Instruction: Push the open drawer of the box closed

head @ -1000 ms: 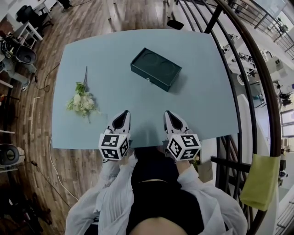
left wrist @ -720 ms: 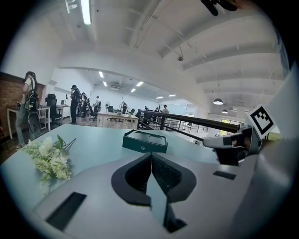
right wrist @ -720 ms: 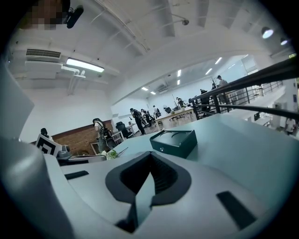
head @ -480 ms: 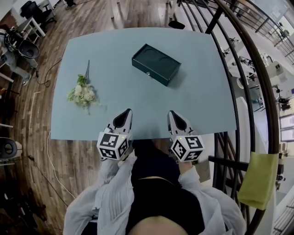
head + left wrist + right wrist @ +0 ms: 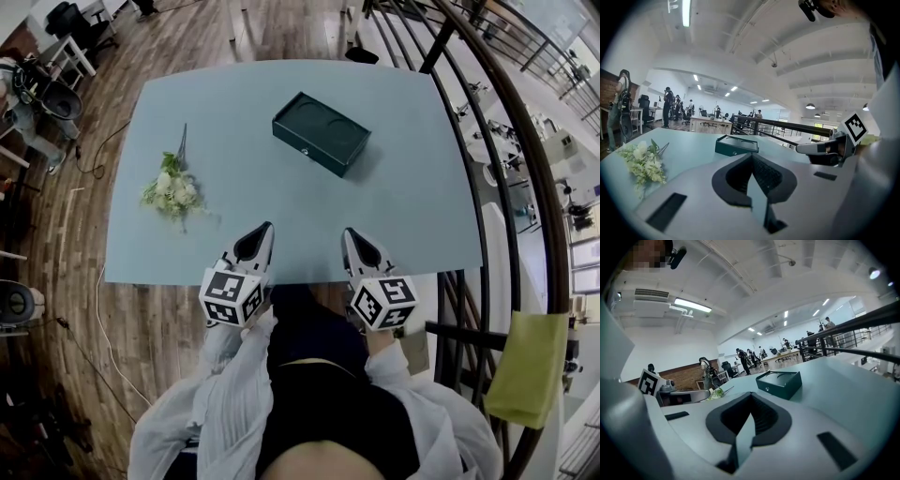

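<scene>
Jaws of left gripper (image 5: 263, 230) and right gripper (image 5: 349, 234) clenched empty; box (image 5: 321, 132) drawer (image 5: 305, 153) flush.

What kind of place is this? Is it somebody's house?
Probably not a house; it looks like a big open office or lab. Beyond the blue table stand long desks with people around them, strip lights line the high ceiling, and a dark metal railing runs beside the table.

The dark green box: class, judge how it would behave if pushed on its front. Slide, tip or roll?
The dark green box is low and flat-bottomed, so it probably won't tip or roll. It sits free on the table with nothing behind it, so a push may slide it. Crisp edges suggest stiffness.
</scene>
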Tool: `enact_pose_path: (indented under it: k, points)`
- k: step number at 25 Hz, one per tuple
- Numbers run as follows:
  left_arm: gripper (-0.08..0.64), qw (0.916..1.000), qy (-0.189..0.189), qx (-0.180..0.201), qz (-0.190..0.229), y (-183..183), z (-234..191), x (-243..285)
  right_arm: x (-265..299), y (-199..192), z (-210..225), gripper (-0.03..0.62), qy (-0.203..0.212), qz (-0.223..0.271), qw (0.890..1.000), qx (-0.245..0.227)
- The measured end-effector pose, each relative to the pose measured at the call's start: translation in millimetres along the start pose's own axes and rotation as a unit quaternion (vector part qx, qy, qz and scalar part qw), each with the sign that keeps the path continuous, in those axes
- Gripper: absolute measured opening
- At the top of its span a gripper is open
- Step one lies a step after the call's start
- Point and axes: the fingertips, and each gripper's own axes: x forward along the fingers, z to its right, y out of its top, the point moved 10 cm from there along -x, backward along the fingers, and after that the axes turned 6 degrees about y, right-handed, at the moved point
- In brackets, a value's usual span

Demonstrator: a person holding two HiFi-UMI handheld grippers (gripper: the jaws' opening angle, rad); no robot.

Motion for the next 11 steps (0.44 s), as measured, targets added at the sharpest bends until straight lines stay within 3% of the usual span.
enact_pose_path:
  k: [11]
  points:
    - [0.017,1.0,0.003,0.0,-0.005,-1.4,-1.2,3.9,4.3,-1.9,0.7,0.005,0.009,-0.011,1.0,0.006]
